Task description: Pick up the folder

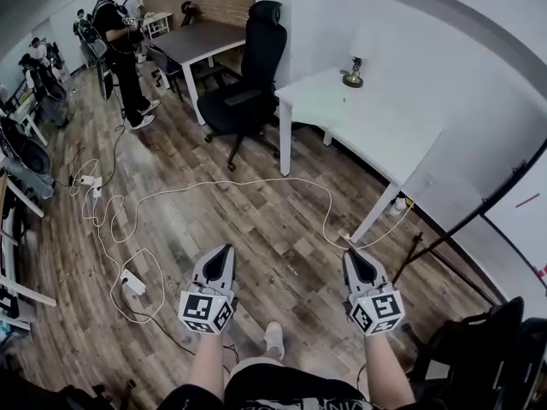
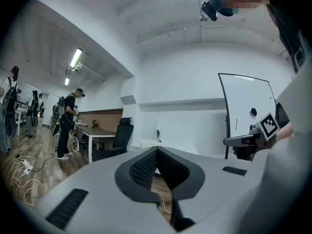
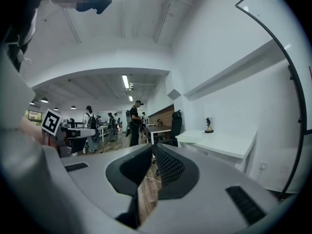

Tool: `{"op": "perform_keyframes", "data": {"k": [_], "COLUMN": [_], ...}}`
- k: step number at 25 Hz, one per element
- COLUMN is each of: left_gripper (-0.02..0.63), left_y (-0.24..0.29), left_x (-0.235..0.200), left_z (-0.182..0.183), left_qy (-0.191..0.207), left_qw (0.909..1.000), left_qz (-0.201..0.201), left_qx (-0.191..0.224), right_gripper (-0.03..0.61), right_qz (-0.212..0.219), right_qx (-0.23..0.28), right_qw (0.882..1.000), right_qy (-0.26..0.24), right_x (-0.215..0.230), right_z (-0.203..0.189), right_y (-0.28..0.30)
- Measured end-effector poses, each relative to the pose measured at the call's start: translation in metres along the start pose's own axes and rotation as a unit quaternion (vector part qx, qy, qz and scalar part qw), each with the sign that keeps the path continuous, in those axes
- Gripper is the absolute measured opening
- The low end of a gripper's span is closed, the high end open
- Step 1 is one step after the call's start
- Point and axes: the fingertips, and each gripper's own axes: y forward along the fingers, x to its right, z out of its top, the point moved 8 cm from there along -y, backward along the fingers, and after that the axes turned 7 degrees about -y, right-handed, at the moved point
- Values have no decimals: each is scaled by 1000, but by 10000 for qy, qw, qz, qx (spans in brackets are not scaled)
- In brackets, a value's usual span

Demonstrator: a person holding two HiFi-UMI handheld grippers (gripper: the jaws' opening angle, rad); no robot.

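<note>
I can make out no folder in any view. My left gripper (image 1: 228, 249) and right gripper (image 1: 349, 254) are held level side by side over the wooden floor, both empty. In the left gripper view the left gripper (image 2: 157, 149) has its jaws meeting at the tips. The right gripper (image 3: 153, 145) looks the same in its own view, shut with nothing between the jaws. A white table (image 1: 385, 135) stands ahead and to the right, bearing a small dark figurine (image 1: 353, 74); the table (image 3: 224, 147) also shows in the right gripper view.
A black office chair (image 1: 249, 71) stands at the white table's left end, with a dark table (image 1: 201, 37) behind it. A white cable (image 1: 214, 184) and a power strip (image 1: 132, 284) lie on the floor. A person (image 1: 120, 45) stands far left. A whiteboard (image 2: 246, 108) is at the right.
</note>
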Motion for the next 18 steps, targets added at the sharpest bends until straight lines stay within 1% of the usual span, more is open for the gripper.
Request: {"op": "perform_keyframes", "data": {"k": [4,10,13,18], "left_gripper": [14,14,14,14], "left_y": [43,93,112,141], "left_x": [-30,-64,-77,-86], "left_z": [6,14,16,12], "left_qy": [-5,4,-4,-50], "left_qw": [9999,9995,9991,9988], "left_qz": [-116,-307,-413,-472], "left_qx": [-21,-14,-33,-91], "right_gripper": [44,44,44,44], "right_qz": [-51,-228,-314,-306], "right_qx": [-17,-28,-8,-74], "right_qw": [10000,9996,9993,9991], "right_qy": [73,146,209,271], "right_x": [8,15,17,29], "right_z": [-1,-2,-2,-8], "right_y": [44,94,114,141]}}
